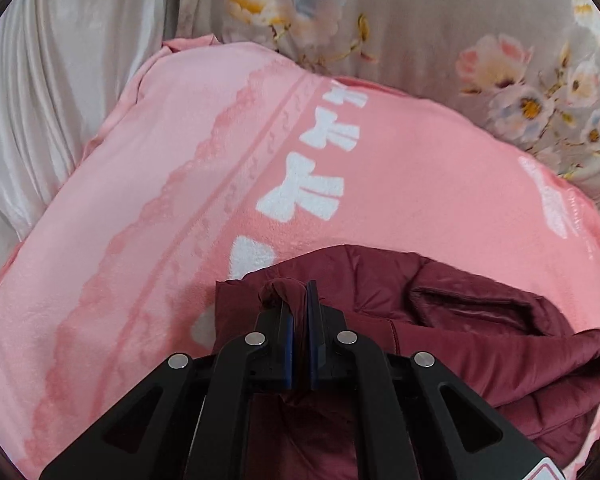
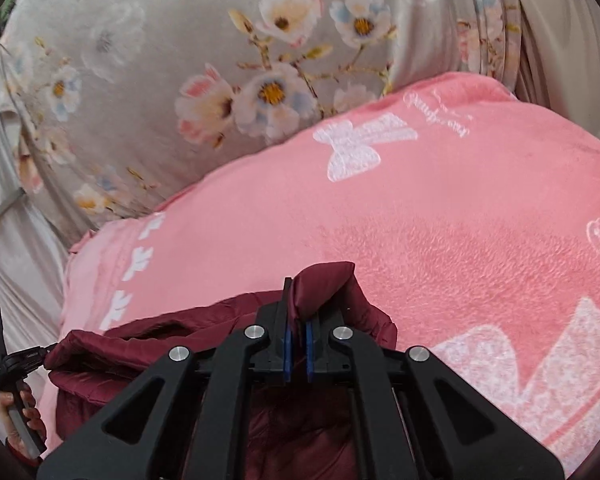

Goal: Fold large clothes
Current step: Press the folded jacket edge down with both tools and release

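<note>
**Over the pink blanket, both hand-held grippers clamp a maroon jacket**

Above a pink blanket (image 1: 148, 184) with white bows, the left hand-held gripper (image 1: 300, 292) has its jaws pressed together on a bunched fold of the maroon jacket (image 1: 480, 320). A small roll of that shiny, padded cloth sticks up between the black fingers (image 1: 314, 300), right at their tips. From there the jacket runs off to the right of the left wrist view, lying in soft folds on the blanket, with a slit-like opening in the cloth showing near the middle of it.

The right hand-held gripper (image 2: 298, 300) is likewise closed on the jacket (image 2: 160, 328): a puffy corner of the maroon cloth bulges out above and to the right of its fingertips, pinched between the blue pads (image 2: 287, 356). In the right wrist view the garment stretches away to the left, along the near edge of the blanket (image 2: 460, 216), where a white butterfly and some script are printed.

At the far left of that same view a hand (image 2: 20, 412) grips the handle of the other hand-held gripper, just beside the jacket's end.

Beyond the blanket lies a grey floral sheet (image 2: 160, 60), rumpled, and pale satin cloth (image 1: 60, 80) hangs in folds at the side.
</note>
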The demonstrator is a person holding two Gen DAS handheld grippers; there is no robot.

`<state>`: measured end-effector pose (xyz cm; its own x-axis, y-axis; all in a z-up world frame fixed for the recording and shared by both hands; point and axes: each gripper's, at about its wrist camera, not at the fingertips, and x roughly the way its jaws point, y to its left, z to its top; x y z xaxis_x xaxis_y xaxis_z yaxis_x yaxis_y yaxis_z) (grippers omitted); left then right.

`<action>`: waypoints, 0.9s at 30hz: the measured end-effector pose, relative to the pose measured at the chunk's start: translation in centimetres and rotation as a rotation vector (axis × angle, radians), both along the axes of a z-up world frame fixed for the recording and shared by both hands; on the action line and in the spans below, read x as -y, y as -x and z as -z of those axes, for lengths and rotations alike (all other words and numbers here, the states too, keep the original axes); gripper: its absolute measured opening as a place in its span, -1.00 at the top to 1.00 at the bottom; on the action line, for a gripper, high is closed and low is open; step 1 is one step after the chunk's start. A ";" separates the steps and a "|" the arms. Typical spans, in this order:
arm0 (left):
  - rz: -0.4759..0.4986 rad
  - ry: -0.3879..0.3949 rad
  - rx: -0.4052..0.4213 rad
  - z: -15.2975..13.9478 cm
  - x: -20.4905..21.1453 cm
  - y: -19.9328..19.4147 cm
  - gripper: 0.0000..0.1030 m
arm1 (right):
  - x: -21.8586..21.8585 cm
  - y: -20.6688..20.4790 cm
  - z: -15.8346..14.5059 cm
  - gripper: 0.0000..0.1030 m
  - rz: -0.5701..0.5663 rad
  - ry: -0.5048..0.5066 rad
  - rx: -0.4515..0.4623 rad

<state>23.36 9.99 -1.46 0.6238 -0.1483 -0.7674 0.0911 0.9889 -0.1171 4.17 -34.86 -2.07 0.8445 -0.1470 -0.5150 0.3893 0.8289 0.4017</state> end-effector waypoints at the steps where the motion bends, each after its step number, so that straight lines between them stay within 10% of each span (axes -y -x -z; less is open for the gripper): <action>1: -0.004 -0.008 -0.009 0.6 0.3 -0.4 0.90 | 0.3 -0.6 0.6 0.93 0.004 -0.011 -0.009; 14: -0.006 0.057 -0.023 4.6 0.9 -2.7 0.70 | 1.5 -2.7 4.9 0.80 0.022 -0.042 -0.051; 20: 0.018 0.166 0.055 -0.2 -2.3 -0.9 0.69 | 2.2 1.3 1.5 0.05 0.057 -0.041 0.074; 24: 0.029 0.166 0.096 -2.9 -3.5 -0.1 0.64 | 1.6 3.5 -0.5 -0.01 0.069 -0.006 0.113; 26: -0.025 0.113 0.165 -4.4 -3.9 0.4 0.28 | 0.6 3.9 -1.5 -0.01 0.037 0.018 0.119; 27: -0.067 0.067 0.209 -5.0 -4.0 0.8 -0.27 | 0.0 3.8 -1.9 -0.01 0.016 0.037 0.114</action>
<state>22.59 14.00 3.52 0.7784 -0.1472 -0.6103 0.0543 0.9843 -0.1682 0.32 -34.82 -0.22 0.8945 -0.1781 -0.4100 0.3563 0.8380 0.4134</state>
